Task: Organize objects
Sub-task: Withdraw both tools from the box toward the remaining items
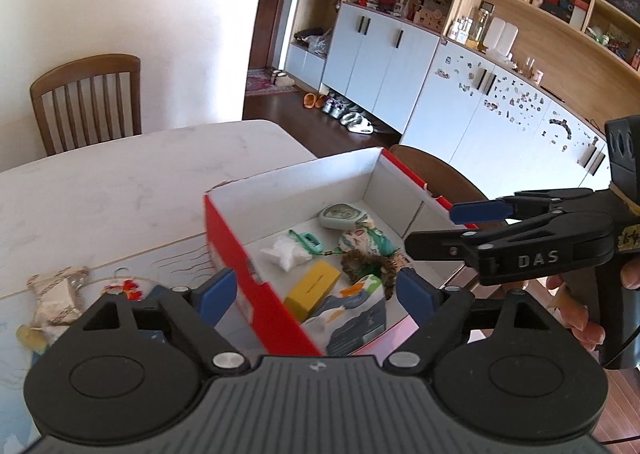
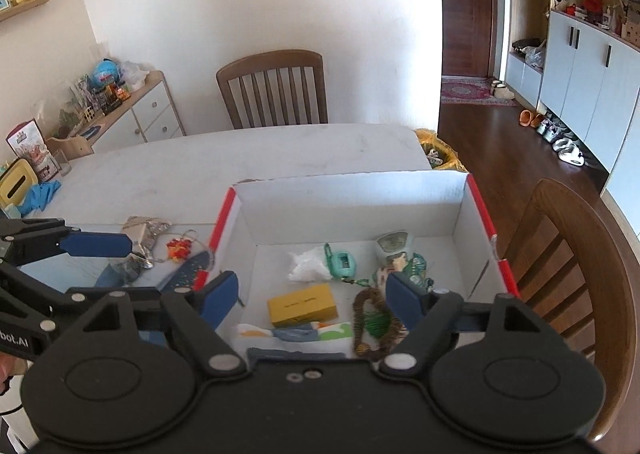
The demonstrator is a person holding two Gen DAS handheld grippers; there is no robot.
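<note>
The box (image 2: 352, 202), red outside and white inside, sits open on the table (image 2: 248, 150), its right side near the table edge beside a chair (image 2: 576, 254). Because it is light cardboard and close to that edge, a push from a gripper on its wall could slide it toward the drop; that looks like the biggest risk.

The left gripper (image 1: 316, 294) hangs with its jaws spread wide and empty, straddling the box's near red wall, so a careless descent would land one finger on the rim and crush or tip it. The right gripper (image 2: 312, 298) is also spread and empty, over the box's interior. In the left view the right gripper shows side-on just beside the left one, so the two tools could knock together if both go for the same spot.

Inside lie a folded cloth (image 2: 296, 334), a yellow block (image 2: 302, 305), a white wad (image 2: 308, 264), a pale green round case (image 2: 394, 246), a teal keychain (image 2: 342, 264) and a brown beaded strand (image 2: 372, 318). The strand and keychain cord are tangled near each other, so lifting one may drag the other out.

Still outside, left of the box, are a beige pouch (image 1: 56, 294) and a red-orange charm (image 2: 180, 248). Both are small and flat, so a pinch may slip or catch the charm's ring.
</note>
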